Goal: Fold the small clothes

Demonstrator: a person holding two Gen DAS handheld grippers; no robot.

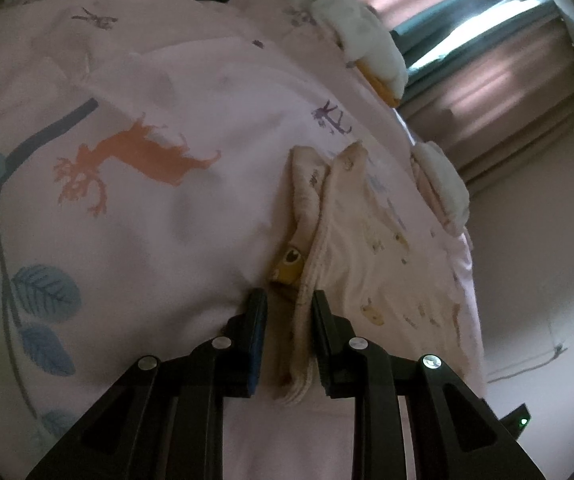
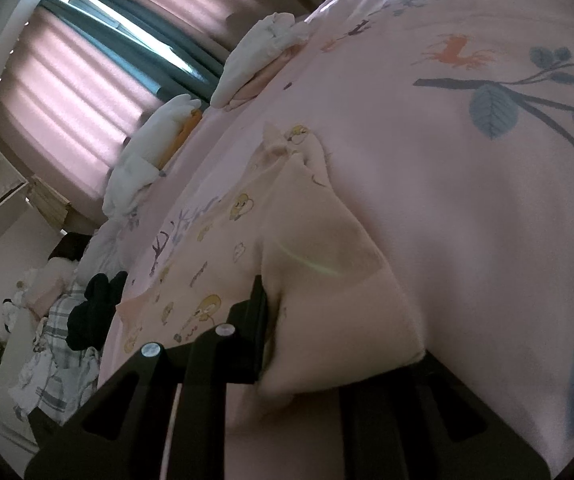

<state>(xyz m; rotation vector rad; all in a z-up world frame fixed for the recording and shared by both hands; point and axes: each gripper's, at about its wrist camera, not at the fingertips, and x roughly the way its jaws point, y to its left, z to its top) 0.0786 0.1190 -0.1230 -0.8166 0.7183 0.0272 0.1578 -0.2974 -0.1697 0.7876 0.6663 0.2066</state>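
A small cream cotton garment printed with little yellow cartoon figures point(image 1: 371, 240) lies on the pale pink bedsheet patterned with an orange deer and blue leaves point(image 1: 159, 80), partly doubled over. The left gripper point(image 1: 289, 300) pinches its ribbed edge. The right gripper point(image 2: 283, 300) is clamped on a lifted fold, which drapes over and hides its far finger.
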